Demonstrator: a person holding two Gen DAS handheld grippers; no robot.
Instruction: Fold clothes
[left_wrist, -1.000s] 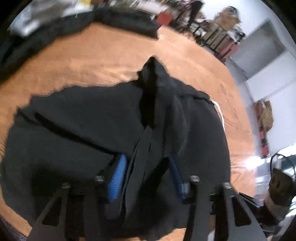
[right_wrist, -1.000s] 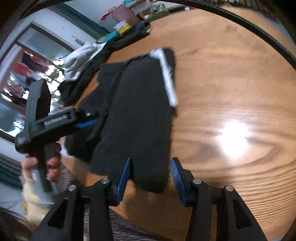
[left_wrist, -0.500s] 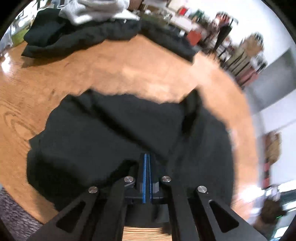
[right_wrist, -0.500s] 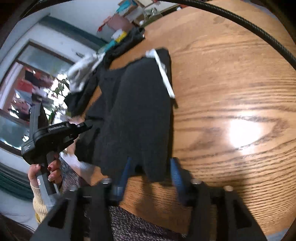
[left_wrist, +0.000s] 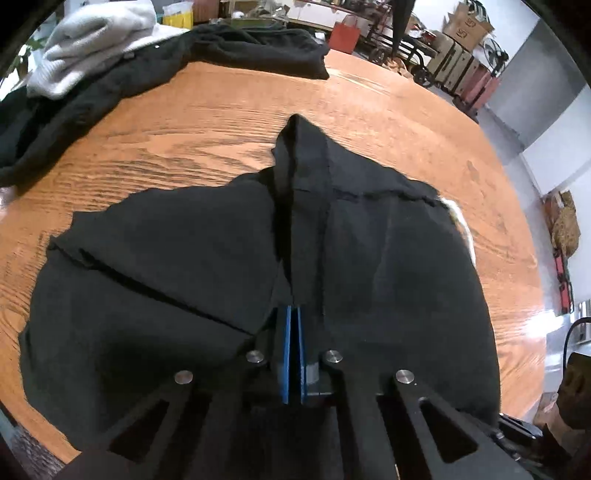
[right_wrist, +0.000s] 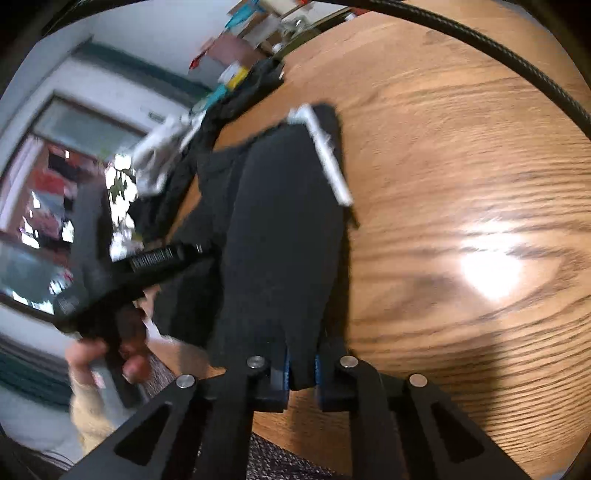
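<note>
One black garment (left_wrist: 369, 258), rumpled, white-edged

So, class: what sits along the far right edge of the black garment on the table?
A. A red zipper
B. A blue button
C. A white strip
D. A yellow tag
C: a white strip runs along the edge of the black garment on the table, also seen at the garment's right edge in the left wrist view.
</note>
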